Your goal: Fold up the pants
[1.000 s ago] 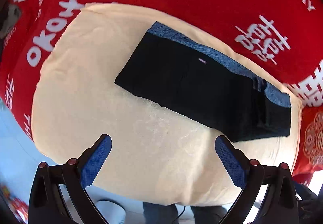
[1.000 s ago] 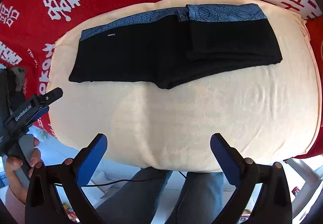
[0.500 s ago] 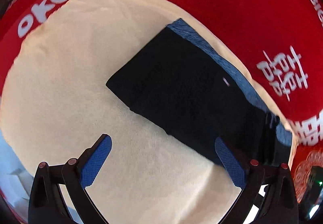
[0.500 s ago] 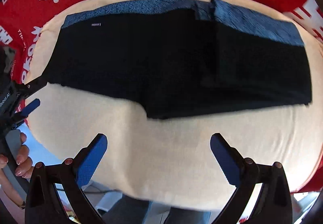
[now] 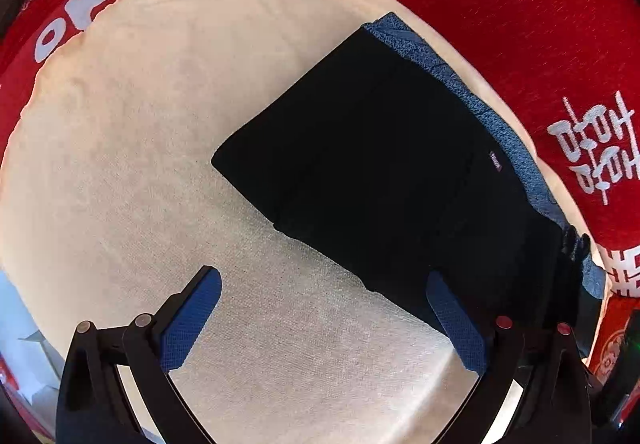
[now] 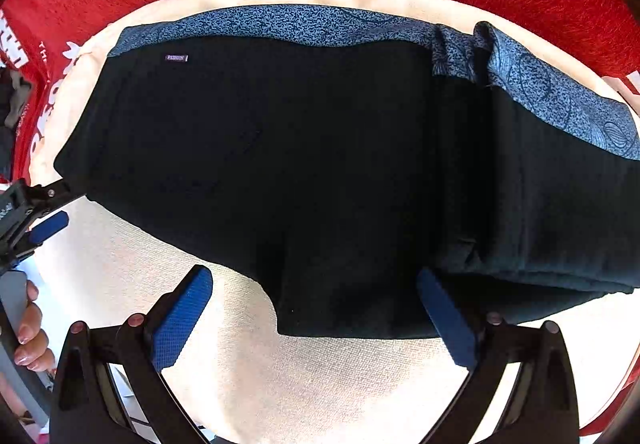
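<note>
- Our left tongs (image 5: pixel 322 310) stand spread wide, blue pads apart, with nothing between them; they hover over the cream cloth (image 5: pixel 132 148) that covers the tabletop.
- Our right tongs (image 6: pixel 314 310) are likewise spread wide and empty, poised just at the near edge of the pants (image 6: pixel 300 164).
- The pants lie flat on the cream cloth, partly folded: the black fabric stretches across the cloth with a blue patterned waistband (image 6: pixel 296 24) along the far edge.
- In the right wrist view, the right-hand part of the pants is doubled over, forming a thicker layer with a raised fold of the waistband.
- A small label (image 6: pixel 176 57) sits on the black fabric just below the waistband, towards the left.
- Under the cream cloth lies a red cloth (image 5: pixel 500 24) with white characters, showing along the far side.
- The left tongs also show at the left edge of the right wrist view, near the left corner of the pants, with a hand (image 6: pixel 32 340) gripping the handle below.
</note>
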A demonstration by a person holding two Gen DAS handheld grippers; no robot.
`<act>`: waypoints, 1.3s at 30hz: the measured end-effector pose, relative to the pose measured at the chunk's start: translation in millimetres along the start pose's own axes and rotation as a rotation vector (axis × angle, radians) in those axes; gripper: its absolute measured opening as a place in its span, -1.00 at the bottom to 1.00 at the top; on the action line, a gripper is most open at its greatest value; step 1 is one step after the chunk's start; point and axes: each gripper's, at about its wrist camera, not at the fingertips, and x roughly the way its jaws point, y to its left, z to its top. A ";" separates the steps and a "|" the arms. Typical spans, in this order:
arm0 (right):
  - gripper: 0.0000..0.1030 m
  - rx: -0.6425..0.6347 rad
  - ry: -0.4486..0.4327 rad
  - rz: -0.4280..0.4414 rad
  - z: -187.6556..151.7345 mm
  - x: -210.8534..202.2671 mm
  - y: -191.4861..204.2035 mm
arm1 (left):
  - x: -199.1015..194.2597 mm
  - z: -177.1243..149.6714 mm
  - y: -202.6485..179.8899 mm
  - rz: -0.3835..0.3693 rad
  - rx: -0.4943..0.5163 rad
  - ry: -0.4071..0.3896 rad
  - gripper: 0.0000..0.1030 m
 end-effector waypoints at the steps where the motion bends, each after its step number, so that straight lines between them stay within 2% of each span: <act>1: 0.98 0.001 0.002 0.003 0.3 -0.6 -0.4 | 0.8 0.2 -0.6 0.003 0.001 0.003 1.00; 16: 0.94 0.018 -0.009 0.072 -17.3 -26.0 2.6 | 7.7 2.5 -5.2 0.012 0.001 0.011 1.00; 22: 0.94 0.032 -0.001 0.073 -10.1 -19.5 -4.6 | 8.0 2.8 -5.7 0.005 0.002 0.008 1.00; 25: 0.94 0.031 0.005 0.074 -8.5 -14.7 -6.9 | 5.2 2.5 -2.2 -0.021 -0.001 0.000 1.00; 30: 0.94 0.012 0.002 0.081 -9.2 -10.8 -7.1 | 4.7 2.1 13.1 -0.174 -0.064 -0.018 1.00; 35: 0.94 0.009 -0.002 0.095 -10.6 -10.6 -8.7 | 9.1 0.2 27.7 -0.398 -0.123 -0.011 1.00; 39: 0.94 -0.007 -0.007 0.093 -13.9 -12.4 -11.0 | 14.8 2.8 29.9 -0.450 -0.124 -0.031 1.00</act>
